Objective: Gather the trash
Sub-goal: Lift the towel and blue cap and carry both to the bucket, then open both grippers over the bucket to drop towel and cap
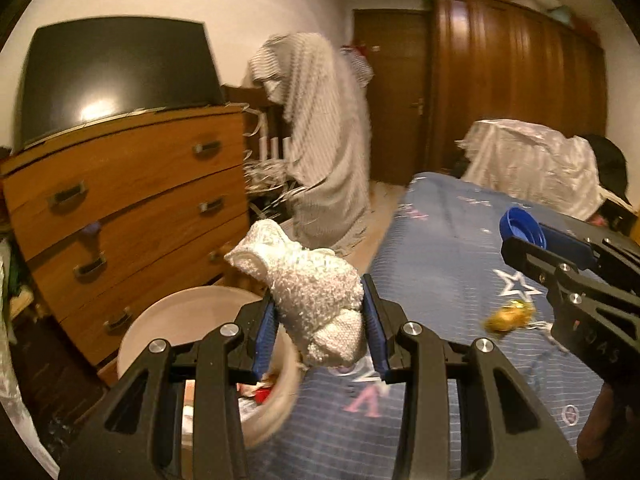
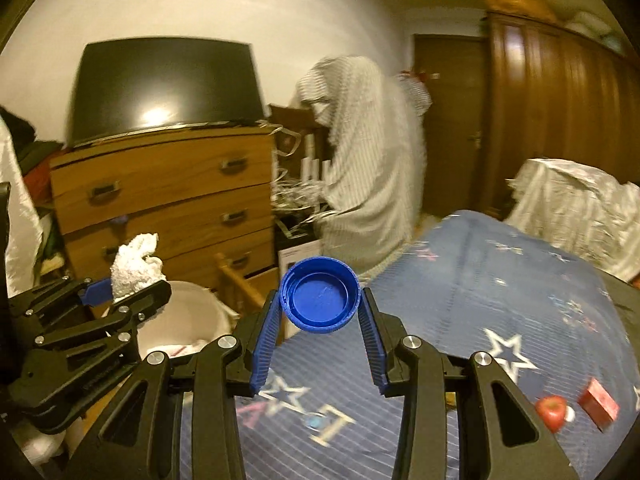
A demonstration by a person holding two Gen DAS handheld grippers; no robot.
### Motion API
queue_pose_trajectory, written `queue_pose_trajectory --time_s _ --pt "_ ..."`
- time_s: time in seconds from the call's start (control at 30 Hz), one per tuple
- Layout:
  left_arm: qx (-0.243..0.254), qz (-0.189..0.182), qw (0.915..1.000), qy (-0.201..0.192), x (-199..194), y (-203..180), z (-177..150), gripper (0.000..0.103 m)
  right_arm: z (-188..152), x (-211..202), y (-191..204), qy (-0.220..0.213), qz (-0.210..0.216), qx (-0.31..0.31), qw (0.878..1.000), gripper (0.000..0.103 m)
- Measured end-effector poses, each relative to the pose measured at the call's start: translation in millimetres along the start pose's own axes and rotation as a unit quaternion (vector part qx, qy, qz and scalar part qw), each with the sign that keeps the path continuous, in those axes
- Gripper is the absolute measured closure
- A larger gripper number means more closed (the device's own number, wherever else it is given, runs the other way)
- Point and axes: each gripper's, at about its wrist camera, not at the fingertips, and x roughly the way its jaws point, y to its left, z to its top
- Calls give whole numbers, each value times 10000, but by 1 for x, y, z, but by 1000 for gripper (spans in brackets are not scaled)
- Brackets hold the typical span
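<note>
The left gripper (image 1: 320,320) pinching a tissue wad (image 1: 316,292) and the right gripper (image 2: 320,320) pinching a blue cap (image 2: 320,300) are nearing the bin (image 1: 160,320) beside the bed's edge; next, likely release over it.

Wooden dresser (image 1: 132,196) stood by the wall, dark TV (image 1: 116,76) on top. Striped grey cloth (image 1: 320,136) draped beside it. Brown wardrobe (image 1: 516,84) behind star-print bedspread (image 1: 448,232).

Home bedroom: bed (image 2: 500,280), wooden dresser (image 2: 168,184), TV (image 2: 164,88), wardrobe (image 2: 560,120).
</note>
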Motion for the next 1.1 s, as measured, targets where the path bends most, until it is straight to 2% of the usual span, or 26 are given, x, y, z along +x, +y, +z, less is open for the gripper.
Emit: queue_pose_trajectory --time_s 0.23,0.4,0.5,0.67,0.8,1.1 --pt "-301 219 9986 367 23 53 -7 66 26 65 70 393 551 -268 9974 62" --pt "-522 347 9961 628 42 86 -14 66 30 113 103 872 973 -341 9908 62" --pt "-711 403 9930 851 53 111 -19 66 25 149 126 1310 1328 -423 9815 62" --pt "-863 389 9862 1357 81 139 -31 66 7 194 141 1883 1714 -345 9664 62" --pt "-912 384 9814 1646 98 152 -44 66 -6 227 155 2222 1806 -350 9575 62" --pt "-997 367 9773 1831 117 166 -58 65 -22 246 156 2404 1916 -320 9510 62"
